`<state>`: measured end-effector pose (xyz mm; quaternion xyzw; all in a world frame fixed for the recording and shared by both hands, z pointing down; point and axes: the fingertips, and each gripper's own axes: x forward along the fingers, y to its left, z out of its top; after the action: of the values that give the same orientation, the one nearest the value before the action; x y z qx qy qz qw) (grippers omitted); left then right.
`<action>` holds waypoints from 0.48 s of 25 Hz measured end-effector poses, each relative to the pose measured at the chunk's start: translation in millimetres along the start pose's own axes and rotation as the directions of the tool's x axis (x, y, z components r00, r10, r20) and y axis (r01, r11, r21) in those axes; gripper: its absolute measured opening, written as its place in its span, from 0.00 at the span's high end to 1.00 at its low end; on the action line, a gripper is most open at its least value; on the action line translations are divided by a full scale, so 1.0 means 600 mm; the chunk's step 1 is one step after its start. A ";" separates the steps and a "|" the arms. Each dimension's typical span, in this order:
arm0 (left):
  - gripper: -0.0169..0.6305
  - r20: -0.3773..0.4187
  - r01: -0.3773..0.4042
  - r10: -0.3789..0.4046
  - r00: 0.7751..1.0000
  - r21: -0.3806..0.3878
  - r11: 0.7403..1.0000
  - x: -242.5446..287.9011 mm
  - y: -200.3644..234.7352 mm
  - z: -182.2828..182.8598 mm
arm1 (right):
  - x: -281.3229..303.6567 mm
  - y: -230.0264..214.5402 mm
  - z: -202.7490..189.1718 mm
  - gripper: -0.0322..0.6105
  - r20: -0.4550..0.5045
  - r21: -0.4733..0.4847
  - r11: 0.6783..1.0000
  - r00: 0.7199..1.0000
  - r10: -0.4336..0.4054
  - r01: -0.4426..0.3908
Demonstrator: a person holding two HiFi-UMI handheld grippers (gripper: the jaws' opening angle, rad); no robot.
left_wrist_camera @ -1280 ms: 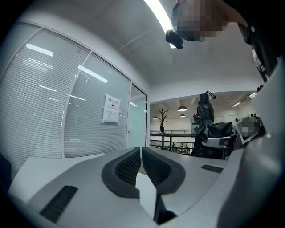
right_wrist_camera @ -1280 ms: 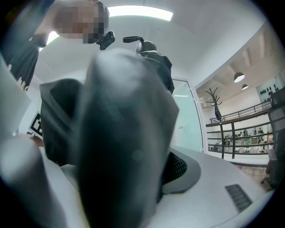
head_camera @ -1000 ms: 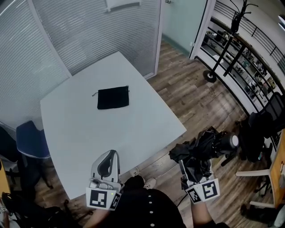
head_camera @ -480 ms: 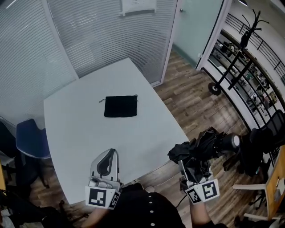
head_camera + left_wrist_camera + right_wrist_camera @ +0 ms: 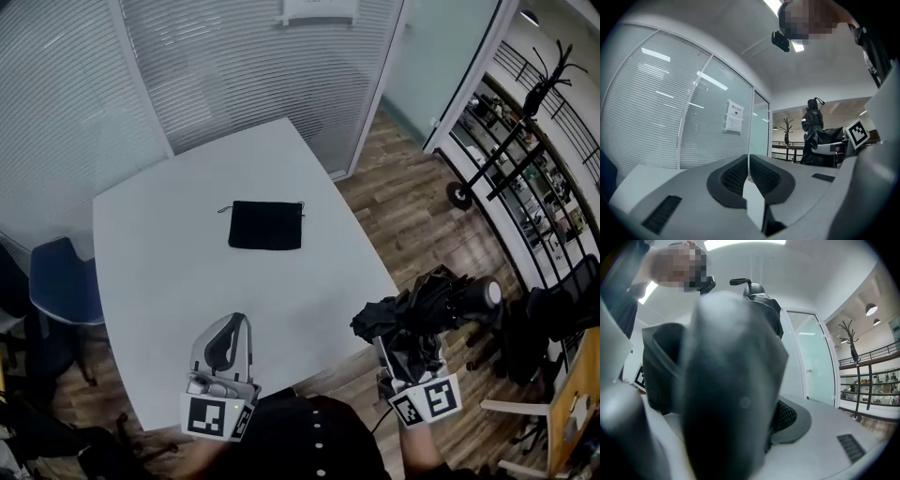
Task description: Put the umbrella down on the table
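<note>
Right gripper jaws clamped wide on the black folded fabric umbrella. Left gripper jaws clenched together, nothing in them. Umbrella is at lower right of the head view, past the edge of the white rectangular worktop, over the wood plank floor.

Risks: loose canopy folds could snag the edge on the way in. Set down too near the edge, it may roll off.

Worktop carries a flat black fabric pouch, upper centre. Blue chair at left, blinded glass partition behind, black coat stand upper right.

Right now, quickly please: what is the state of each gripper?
Left gripper: closed, holding nothing.
Right gripper: closed on the folded black fabric umbrella.
</note>
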<state>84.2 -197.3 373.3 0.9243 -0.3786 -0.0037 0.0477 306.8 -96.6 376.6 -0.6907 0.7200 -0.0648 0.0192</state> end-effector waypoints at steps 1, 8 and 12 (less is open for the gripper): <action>0.93 -0.002 -0.005 0.005 1.000 -0.006 1.000 0.005 0.012 -0.001 | 0.015 0.005 0.002 0.52 -0.003 -0.003 1.000 1.000 0.008 -0.008; 0.93 -0.023 -0.056 0.055 0.998 -0.027 0.998 0.041 0.099 -0.014 | 0.117 0.023 -0.003 0.52 -0.034 -0.016 0.998 0.997 0.068 -0.068; 0.93 -0.024 -0.089 0.089 0.996 -0.023 0.996 0.035 0.084 -0.015 | 0.124 0.016 -0.010 0.52 -0.042 -0.003 0.992 0.991 0.124 -0.124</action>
<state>64.2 -247.3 387.7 0.9059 -0.4188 0.0045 0.0631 293.1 -170.2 386.2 -0.6432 0.7619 -0.0758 0.0062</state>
